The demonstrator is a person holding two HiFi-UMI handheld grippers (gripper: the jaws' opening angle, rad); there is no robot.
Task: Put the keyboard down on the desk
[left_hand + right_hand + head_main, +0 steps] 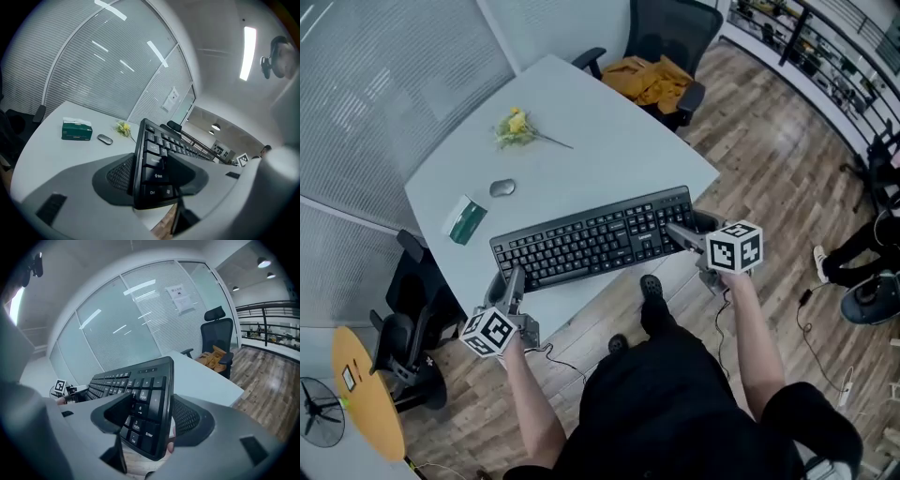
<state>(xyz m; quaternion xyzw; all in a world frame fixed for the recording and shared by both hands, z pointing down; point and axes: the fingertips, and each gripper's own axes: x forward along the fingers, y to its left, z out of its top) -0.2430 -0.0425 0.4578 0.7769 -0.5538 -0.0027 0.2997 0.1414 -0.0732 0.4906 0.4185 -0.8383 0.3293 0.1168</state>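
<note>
A long black keyboard point(595, 237) hangs level over the near edge of the pale grey desk point(581, 164), held at both ends. My left gripper point(514, 284) is shut on its left end, jaws clamping the Shift and Ctrl keys of the keyboard point(154, 173). My right gripper point(682, 234) is shut on the numpad end of the keyboard point(145, 416), one jaw above and one below. The keyboard's underside is hidden, so I cannot tell if it touches the desk.
On the desk lie a grey mouse point(502, 187), a green tissue box point(466, 221) and yellow flowers point(517, 127). A black chair with orange cloth point(661, 75) stands beyond the far corner. Another black chair point(412, 319) sits left of me. Wooden floor lies below.
</note>
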